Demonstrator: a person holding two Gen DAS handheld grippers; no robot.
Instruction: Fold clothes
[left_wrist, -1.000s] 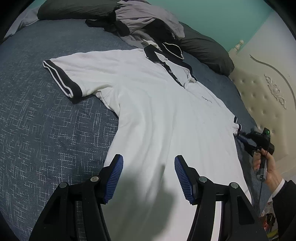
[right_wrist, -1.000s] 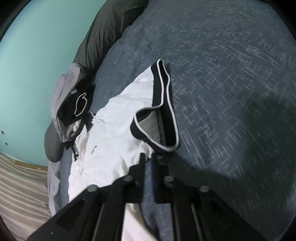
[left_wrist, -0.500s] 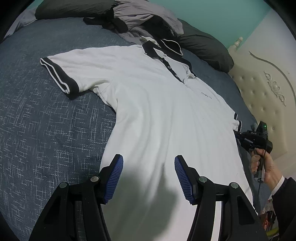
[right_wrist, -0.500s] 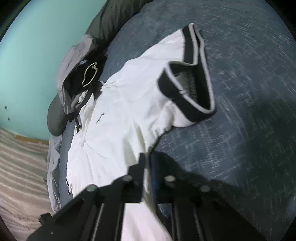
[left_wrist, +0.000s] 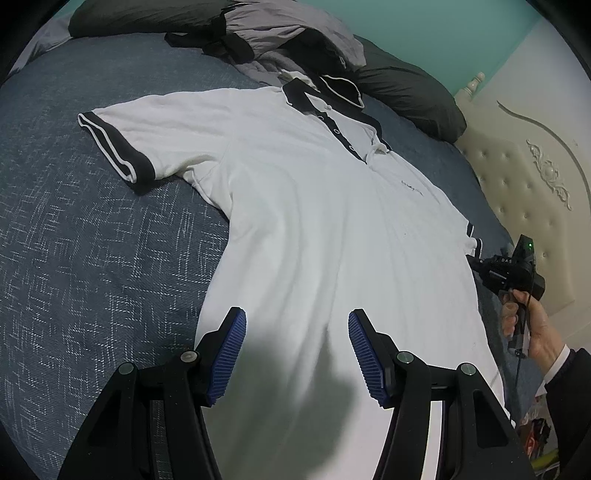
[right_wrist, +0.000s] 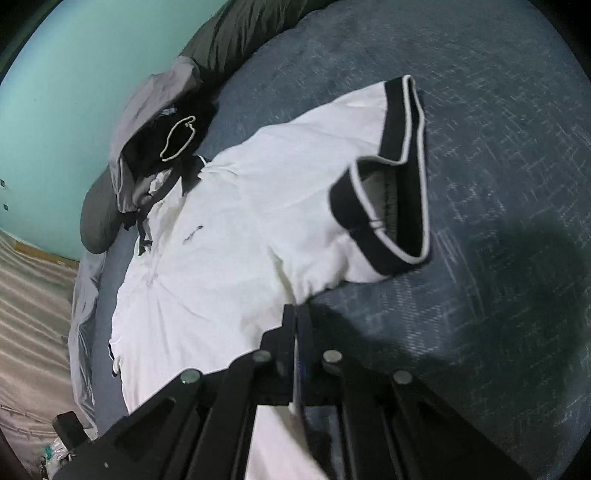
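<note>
A white polo shirt (left_wrist: 314, 221) with black collar and black sleeve bands lies face up, spread on the blue bedspread (left_wrist: 92, 258). My left gripper (left_wrist: 297, 332) hangs open just above the shirt's lower body, nothing between its blue pads (left_wrist: 229, 350). A hand (left_wrist: 535, 325) holds my right gripper (left_wrist: 474, 260) at the shirt's far side edge, just below the sleeve. In the right wrist view the right gripper (right_wrist: 297, 314) is shut, with a thin edge of the shirt (right_wrist: 240, 229) pinched between its fingers; the banded sleeve (right_wrist: 388, 206) lies ahead of it.
A heap of grey and black clothes (left_wrist: 295, 40) lies beyond the collar, with dark pillows (left_wrist: 406, 99) behind it. A cream tufted headboard (left_wrist: 535, 184) runs along the bed's right side. Blue bedspread stretches to the left of the shirt.
The right gripper rolled and slid to the shirt's side edge under the sleeve, and its jaws closed fully on the fabric. The left gripper stayed still and open.
</note>
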